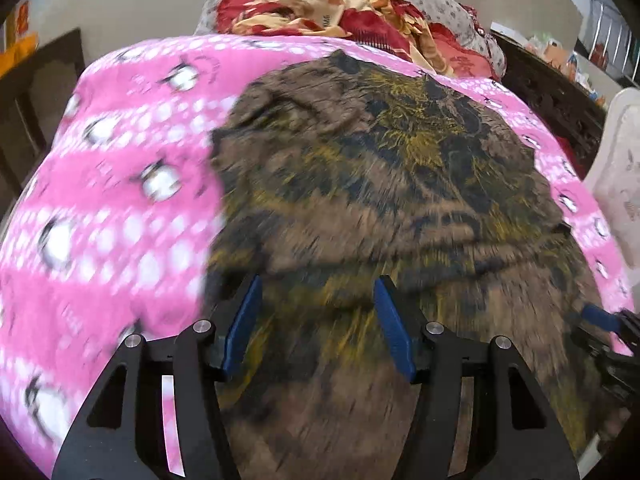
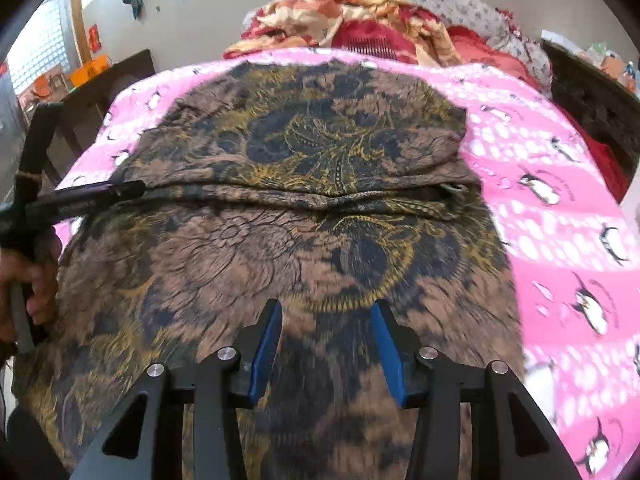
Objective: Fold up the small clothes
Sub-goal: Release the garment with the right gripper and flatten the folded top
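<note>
Brown patterned garment spread on the pink sheet

The garment point(image 2: 304, 208) lies on the sheet point(image 2: 560, 184), one fold across its middle. Left claw point(image 1: 316, 320) and right claw point(image 2: 328, 344) hover above its near part, both gaping, gripping nothing.

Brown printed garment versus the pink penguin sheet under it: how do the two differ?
The brown garment carries a dark and gold floral print; the pink sheet shows penguins and white dots. The garment has a fold ridge across it; the sheet lies flat. The garment lies on top; the sheet extends beyond it. Both are fabric.
</note>
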Action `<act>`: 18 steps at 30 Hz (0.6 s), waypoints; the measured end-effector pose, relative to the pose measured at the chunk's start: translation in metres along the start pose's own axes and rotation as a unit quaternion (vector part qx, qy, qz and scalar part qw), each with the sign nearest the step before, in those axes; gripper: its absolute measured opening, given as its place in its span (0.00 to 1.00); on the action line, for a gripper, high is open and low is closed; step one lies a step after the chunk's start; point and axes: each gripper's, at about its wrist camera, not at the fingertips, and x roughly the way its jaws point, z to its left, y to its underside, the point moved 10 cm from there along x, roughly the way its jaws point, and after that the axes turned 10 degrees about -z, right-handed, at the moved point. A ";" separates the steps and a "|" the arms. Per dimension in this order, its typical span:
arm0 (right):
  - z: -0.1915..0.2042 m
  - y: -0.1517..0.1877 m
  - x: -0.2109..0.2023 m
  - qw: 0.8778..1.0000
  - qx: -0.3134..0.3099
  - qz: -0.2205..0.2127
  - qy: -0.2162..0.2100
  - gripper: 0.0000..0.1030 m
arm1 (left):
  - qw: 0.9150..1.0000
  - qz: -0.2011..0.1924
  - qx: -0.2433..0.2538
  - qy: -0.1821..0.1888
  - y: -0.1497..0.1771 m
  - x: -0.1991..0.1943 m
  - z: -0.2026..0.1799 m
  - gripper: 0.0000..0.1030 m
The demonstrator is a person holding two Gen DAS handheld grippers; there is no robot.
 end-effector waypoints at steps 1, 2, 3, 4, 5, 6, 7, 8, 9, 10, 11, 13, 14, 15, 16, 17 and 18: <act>-0.003 0.009 -0.002 1.000 -0.007 0.002 0.008 0.56 | 1.000 0.002 -0.001 0.003 0.006 -0.010 0.004 0.56; -0.007 0.018 0.000 1.000 -0.011 0.006 0.013 0.62 | 1.000 0.008 -0.001 0.007 0.017 -0.026 0.011 0.56; -0.008 0.025 0.001 1.000 -0.016 -0.006 0.012 0.67 | 1.000 0.013 -0.002 0.008 0.024 -0.036 0.016 0.56; -0.007 0.026 -0.003 0.999 -0.020 -0.031 0.012 0.68 | 1.000 0.018 0.000 0.008 0.032 -0.047 0.022 0.56; -0.005 0.028 -0.005 0.999 -0.024 -0.035 0.013 0.69 | 1.000 0.022 0.003 0.004 0.041 -0.060 0.030 0.56; -0.004 0.028 -0.005 0.999 -0.030 -0.037 0.018 0.70 | 1.000 0.029 0.006 -0.001 0.053 -0.074 0.038 0.56; -0.002 0.028 -0.003 0.998 -0.034 -0.037 0.023 0.72 | 0.999 0.036 0.004 0.001 0.064 -0.085 0.044 0.56; -0.002 0.028 -0.003 0.998 -0.036 -0.039 0.025 0.72 | 0.999 0.044 -0.002 0.005 0.074 -0.094 0.049 0.56; -0.001 0.027 -0.002 0.998 -0.037 -0.040 0.028 0.72 | 0.998 0.055 -0.008 0.011 0.086 -0.101 0.051 0.56; -0.002 0.028 -0.003 0.998 -0.037 -0.042 0.028 0.72 | 0.997 0.073 -0.013 0.019 0.102 -0.110 0.052 0.56; -0.002 0.028 -0.003 0.998 -0.036 -0.044 0.027 0.72 | 0.996 0.086 -0.016 0.029 0.115 -0.116 0.049 0.56; -0.003 0.027 -0.003 0.998 -0.032 -0.045 0.023 0.73 | 0.992 0.106 -0.011 0.060 0.140 -0.132 0.039 0.56; -0.003 0.027 -0.003 0.998 -0.031 -0.044 0.021 0.73 | 0.992 0.105 -0.003 0.066 0.145 -0.140 0.035 0.56; -0.003 0.027 -0.003 0.998 -0.032 -0.043 0.020 0.73 | 0.991 0.105 0.002 0.077 0.149 -0.147 0.031 0.60; -0.002 0.028 -0.003 0.998 -0.033 -0.043 0.022 0.74 | 0.989 0.108 -0.003 0.103 0.155 -0.154 0.025 0.63; -0.001 0.028 -0.003 0.998 -0.035 -0.043 0.023 0.74 | 0.986 0.111 -0.015 0.126 0.157 -0.157 0.022 0.66; -0.001 0.028 -0.003 0.998 -0.035 -0.043 0.023 0.74 | 0.981 0.112 -0.032 0.153 0.159 -0.161 0.018 0.66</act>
